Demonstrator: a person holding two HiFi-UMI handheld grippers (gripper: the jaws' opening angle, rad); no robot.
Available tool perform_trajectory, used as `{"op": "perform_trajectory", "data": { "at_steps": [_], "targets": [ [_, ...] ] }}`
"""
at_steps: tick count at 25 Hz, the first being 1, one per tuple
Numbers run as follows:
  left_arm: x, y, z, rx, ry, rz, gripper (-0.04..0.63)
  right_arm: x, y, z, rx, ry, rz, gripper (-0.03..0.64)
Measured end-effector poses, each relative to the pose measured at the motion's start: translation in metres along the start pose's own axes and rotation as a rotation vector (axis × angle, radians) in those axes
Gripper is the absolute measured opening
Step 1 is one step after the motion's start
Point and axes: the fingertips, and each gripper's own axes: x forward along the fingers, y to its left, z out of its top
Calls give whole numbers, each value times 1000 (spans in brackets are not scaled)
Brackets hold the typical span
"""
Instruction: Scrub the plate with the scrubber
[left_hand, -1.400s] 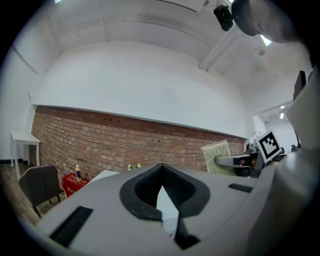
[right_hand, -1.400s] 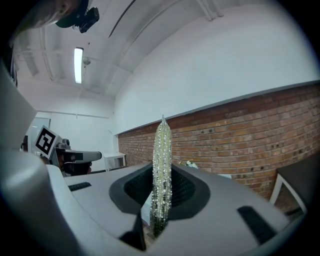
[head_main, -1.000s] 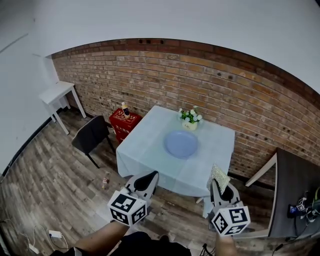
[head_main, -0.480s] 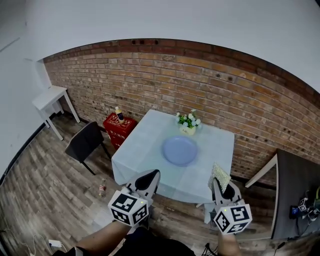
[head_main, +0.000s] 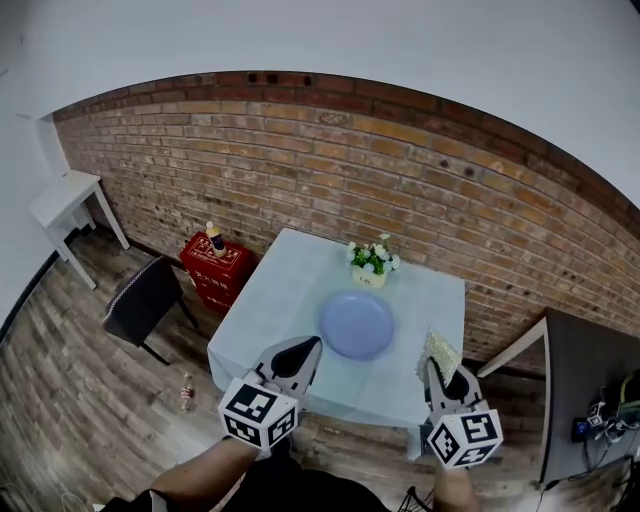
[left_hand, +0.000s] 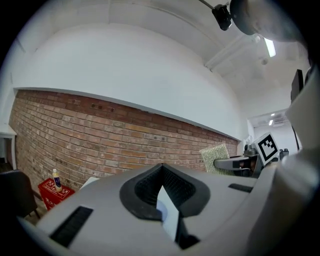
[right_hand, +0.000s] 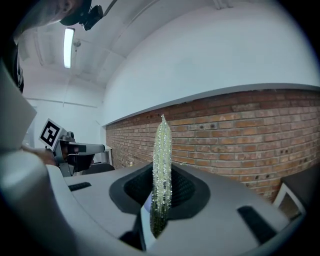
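the plate (head_main: 356, 325) lies at eleven o'clock from the right hand-held gripper (head_main: 438, 373) — clamped on the scrubber (head_main: 438, 351) — with the left hand-held gripper (head_main: 299, 353) closed, empty.

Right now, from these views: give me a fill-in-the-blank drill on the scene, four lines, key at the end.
1. The right gripper is shut on the ____.
2. The left gripper is ____, with nothing between its jaws.
3. The plate on the table is ____ in colour.
4. The flower pot stands between the plate and the ____ wall.

Missing words: scrubber; shut; blue; brick.
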Motion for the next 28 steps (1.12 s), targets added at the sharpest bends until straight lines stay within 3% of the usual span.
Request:
{"op": "perform_trajectory", "data": {
  "at_steps": [8,14,18,24,28],
  "targets": [
    [41,69,-11,17,57,-50,9,67,0,-1,-2,43,-63,71],
    [62,113,-20,31,73,-86,10,111,2,-8,-65,94,-105,71],
    [77,136,-28,-5,86,-117,11,135,2,-7,-86,134,-137,71],
    [101,159,-58,-2,161,-73,11,176,-13,-21,-180,196,-84,71],
    [116,165,-76,-1,157,-27,11,203,-30,-43,-258,255,-41,71]
  ]
}}
